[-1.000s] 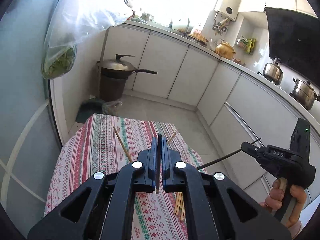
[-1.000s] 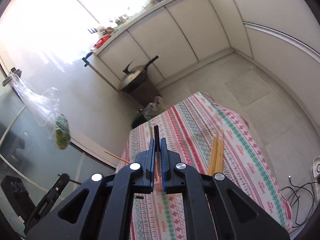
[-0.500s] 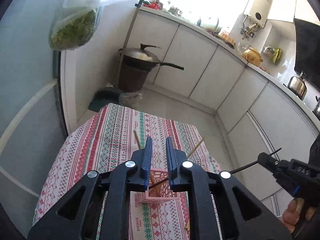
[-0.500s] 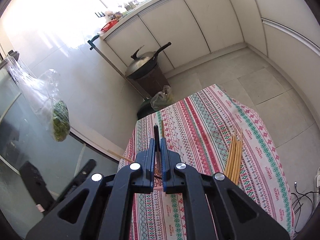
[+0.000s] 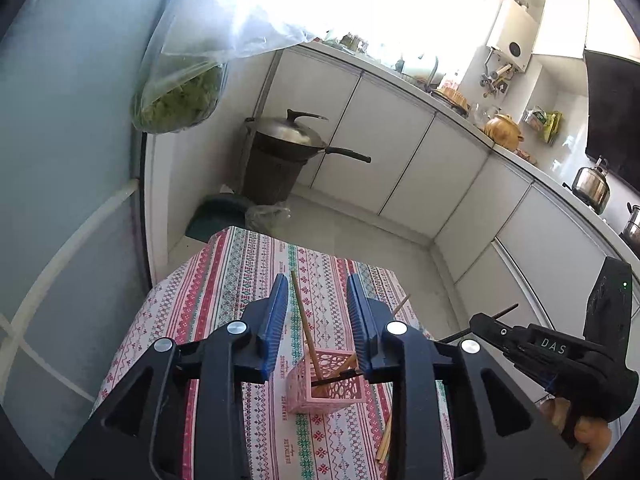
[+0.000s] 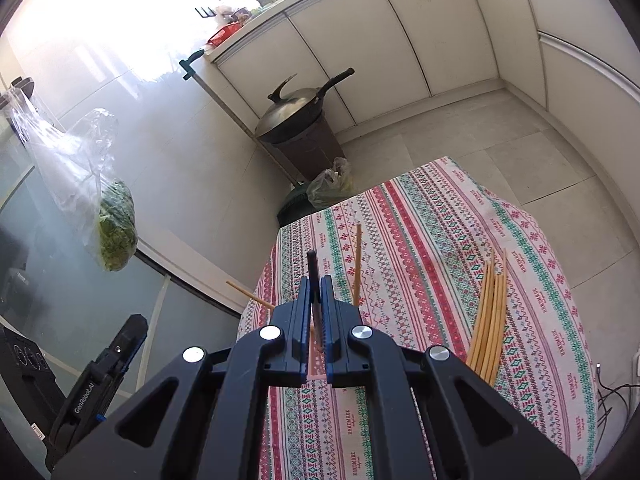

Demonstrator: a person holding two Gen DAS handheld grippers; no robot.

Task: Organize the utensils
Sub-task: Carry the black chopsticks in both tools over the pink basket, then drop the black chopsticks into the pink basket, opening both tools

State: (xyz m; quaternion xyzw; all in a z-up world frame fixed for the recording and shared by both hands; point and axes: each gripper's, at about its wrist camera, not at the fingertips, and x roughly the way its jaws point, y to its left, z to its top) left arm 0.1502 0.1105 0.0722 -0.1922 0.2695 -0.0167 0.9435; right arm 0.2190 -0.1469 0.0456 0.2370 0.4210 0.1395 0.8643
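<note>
**A:** Where are your chopsticks now?

**B:** Your left gripper (image 5: 316,326) hangs above the pink basket (image 5: 329,380) with its jaws wide apart, holding nothing. A wooden chopstick (image 5: 305,326) leans in the basket. Your right gripper (image 6: 316,312) has its jaws pressed tight on a thin dark chopstick (image 6: 312,270), near the basket. A loose bundle of chopsticks (image 6: 490,316) lies on the table (image 6: 420,240), to the right.

**A:** How will they feel?

**B:** Light, stiff and smooth, I think, so they may slip or roll. Take one near its middle. The basket looks light too and could tip.

**A:** What is around you?

**B:** Sticks in the basket poke up, so yours may bump them. The wok (image 5: 286,136) and the bag of greens (image 5: 178,102) are far off.
</note>
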